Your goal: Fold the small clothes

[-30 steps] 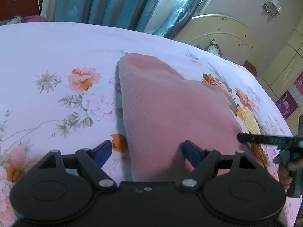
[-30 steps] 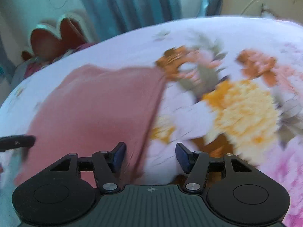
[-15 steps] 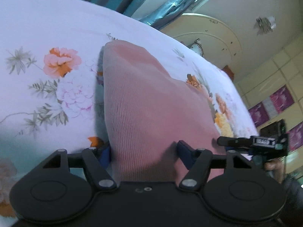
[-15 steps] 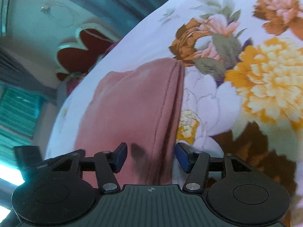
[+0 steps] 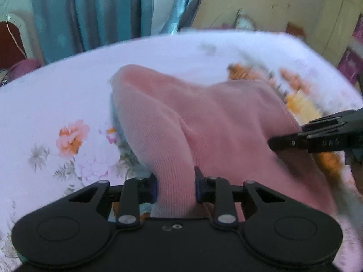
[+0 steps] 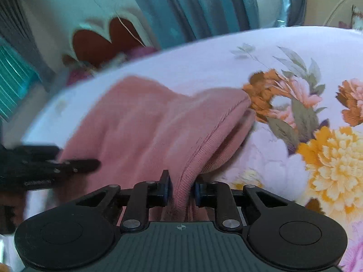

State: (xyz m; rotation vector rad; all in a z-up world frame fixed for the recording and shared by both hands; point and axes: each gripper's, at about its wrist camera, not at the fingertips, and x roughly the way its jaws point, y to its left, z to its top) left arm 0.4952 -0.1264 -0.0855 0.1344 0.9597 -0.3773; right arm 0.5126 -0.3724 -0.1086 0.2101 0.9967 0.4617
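A bed sheet (image 5: 68, 95) in pale lilac is covering the bed, carrying printed flowers: a pink-orange bloom (image 5: 71, 137) in the left view, a big yellow one (image 6: 333, 158) in the right. Teal curtains (image 5: 90, 11) are hanging behind the bed. A dark red headboard (image 6: 102, 43) with a cream scalloped edge is standing at one end, and a cream curved footboard (image 5: 261, 2) is rising at the other.

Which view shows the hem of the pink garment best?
The right wrist view: the stitched hem runs sharp from the far corner down into the right tool, whose jaws are closing on it. The left wrist view shows only the garment bunched and motion-blurred, with no hem visible.
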